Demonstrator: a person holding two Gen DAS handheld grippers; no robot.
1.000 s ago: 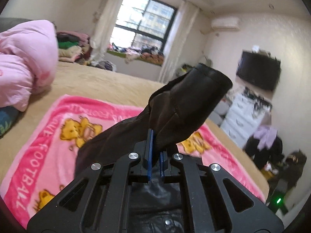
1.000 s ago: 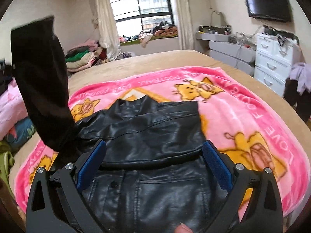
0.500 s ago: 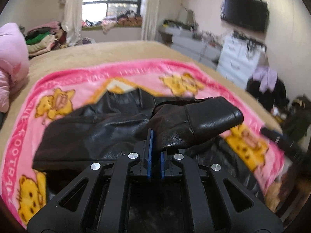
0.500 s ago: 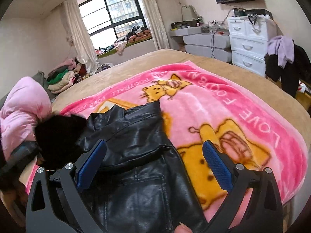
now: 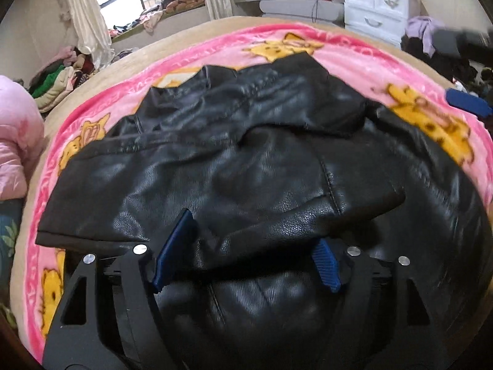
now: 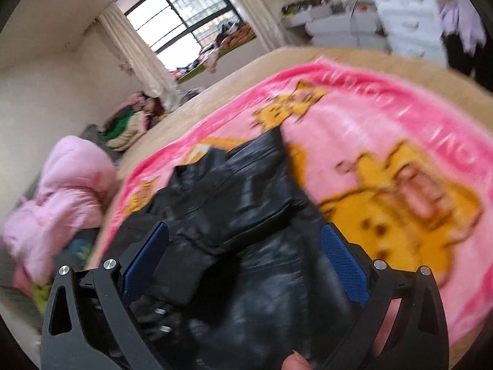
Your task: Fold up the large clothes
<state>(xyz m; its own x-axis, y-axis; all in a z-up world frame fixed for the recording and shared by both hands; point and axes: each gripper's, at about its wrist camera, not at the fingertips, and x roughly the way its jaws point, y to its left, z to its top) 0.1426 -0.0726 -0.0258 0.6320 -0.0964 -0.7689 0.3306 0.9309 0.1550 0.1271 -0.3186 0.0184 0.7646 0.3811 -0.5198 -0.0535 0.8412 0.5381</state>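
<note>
A black leather jacket (image 5: 252,129) lies spread on a pink cartoon blanket (image 5: 345,49) on the bed. One sleeve (image 5: 277,212) is folded across the jacket's body and rests there. My left gripper (image 5: 249,256) hovers low over that sleeve; its jaws are opening, and the sleeve leather lies between the blue pads (image 5: 174,248) without being pressed. My right gripper (image 6: 246,265) stands open above the jacket (image 6: 246,191), nothing between its fingers. One of its blue pads (image 5: 468,103) shows at the right edge of the left wrist view.
A pink quilt (image 6: 61,191) is bunched at the bed's left side. Piled clothes (image 5: 55,83) sit near the curtained window (image 6: 191,15). A white dresser (image 5: 376,15) and hanging garments (image 5: 422,30) stand beyond the bed's right side. A fingertip (image 6: 295,363) shows at the bottom.
My left gripper came down with the sleeve, carried it across the jacket and opened, letting it go. The right gripper shifted and rolled, still open.
</note>
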